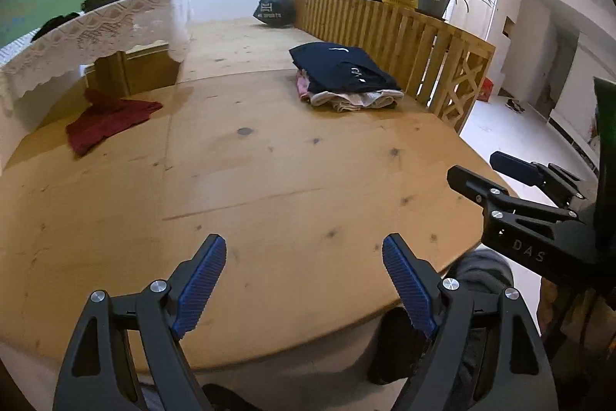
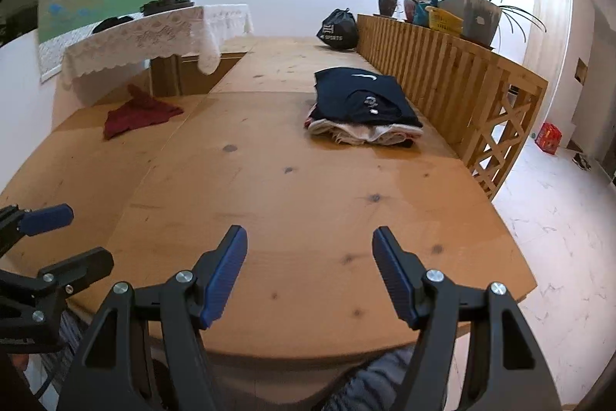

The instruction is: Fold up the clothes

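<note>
Two hand-held grippers — wide, empty — red garment far ahead-left.

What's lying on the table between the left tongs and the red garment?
Nothing: between the left tongs and the crumpled red garment there is only bare wooden table, clearest in the left wrist view.

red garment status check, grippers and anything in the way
Left hand-held gripper open, right hand-held gripper open, both empty. Red garment crumpled, unfolded, far left. Folded stack far right. Path clear.

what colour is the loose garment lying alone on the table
Dark red garment, clearest in the right wrist view.
</note>
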{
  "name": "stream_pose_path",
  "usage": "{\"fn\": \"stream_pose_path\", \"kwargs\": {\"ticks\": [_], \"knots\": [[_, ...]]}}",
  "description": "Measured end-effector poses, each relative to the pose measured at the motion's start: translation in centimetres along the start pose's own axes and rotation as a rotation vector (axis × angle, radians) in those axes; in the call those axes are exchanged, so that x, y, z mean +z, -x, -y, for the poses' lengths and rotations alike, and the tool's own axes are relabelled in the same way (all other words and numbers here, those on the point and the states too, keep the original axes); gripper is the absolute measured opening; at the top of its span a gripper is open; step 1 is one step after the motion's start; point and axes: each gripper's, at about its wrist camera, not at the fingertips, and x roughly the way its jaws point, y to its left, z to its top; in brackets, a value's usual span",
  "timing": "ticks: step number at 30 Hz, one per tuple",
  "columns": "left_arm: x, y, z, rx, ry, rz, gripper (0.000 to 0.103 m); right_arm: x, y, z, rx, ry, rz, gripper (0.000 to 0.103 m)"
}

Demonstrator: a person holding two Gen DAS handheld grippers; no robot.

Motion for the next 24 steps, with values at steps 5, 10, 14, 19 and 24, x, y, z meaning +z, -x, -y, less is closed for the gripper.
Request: {"fn": "stream_pose_path", "kwargs": {"ticks": [5,10,14,19,24], "knots": [[-2.9,1.9,-0.4,-0.001,0.045,0.003,0.082,-2.2,1.6,-1.3,0.006,0.015,-0.001,0.067],[-4.8,2.7,0.0,0.005,0.043,-0.006,0.082,-3.6,3.3,-2.4,0.0,0.033,0.009,0.067],[-5.5,3.1,0.8,0.002,0.008,-0.005,0.082,-4.3,4.5,-2.9,-0.016,0.041,0.025,0.067],[-5.9,3.4,2.2,-0.026,-0.039,-0.004,0.082,-5.4,5.3,-3.4,-0.04,0.056,0.024,0.067],[-6.1,3.6,3.2,-0.046,-0.071,-0.003,0.083,-6.5,5.9,-2.4,-0.063,0.011,0.009,0.067]]}}
